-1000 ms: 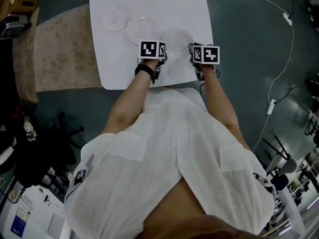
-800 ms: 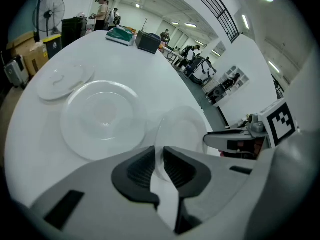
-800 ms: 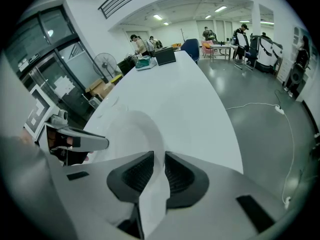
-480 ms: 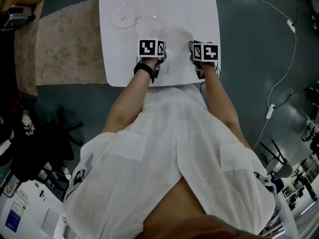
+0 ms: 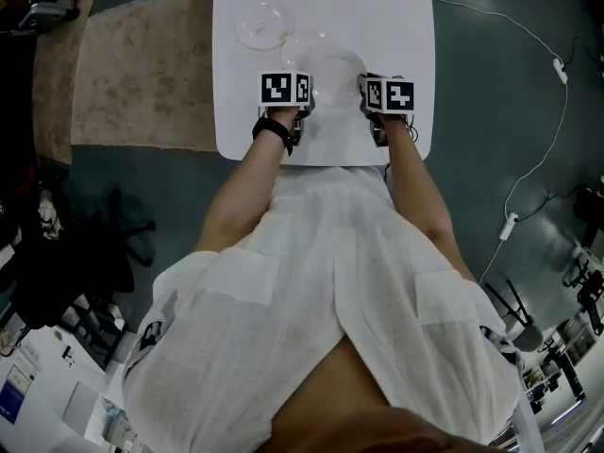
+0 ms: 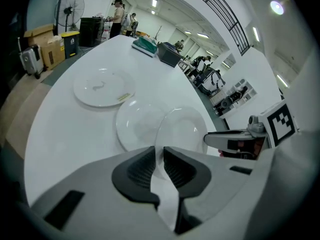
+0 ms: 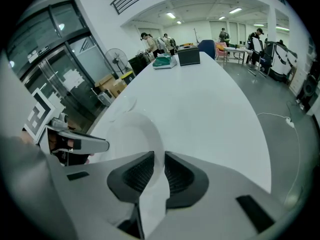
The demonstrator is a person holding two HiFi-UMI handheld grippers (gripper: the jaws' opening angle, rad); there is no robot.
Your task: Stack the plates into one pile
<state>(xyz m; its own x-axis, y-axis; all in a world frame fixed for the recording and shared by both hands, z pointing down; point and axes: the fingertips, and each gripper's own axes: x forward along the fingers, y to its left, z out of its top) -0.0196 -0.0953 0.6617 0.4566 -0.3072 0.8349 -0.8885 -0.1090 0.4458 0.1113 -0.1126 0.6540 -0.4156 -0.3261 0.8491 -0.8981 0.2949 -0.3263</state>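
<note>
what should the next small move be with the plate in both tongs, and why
Probably carry the held plate across until it is centred over the middle plate. The left tongs and right tongs clamp its opposite rims, and it overlaps only the near edge of the middle plate, so it seems too far off centre to set down.

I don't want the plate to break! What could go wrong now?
1. The left claw and the right claw each pinch only the thin rim of the held plate. It looks smooth, so it might slip out and drop.
2. The held plate partly overlaps the middle plate. If it comes down tilted or off-centre, the two could knock together and chip.
</note>
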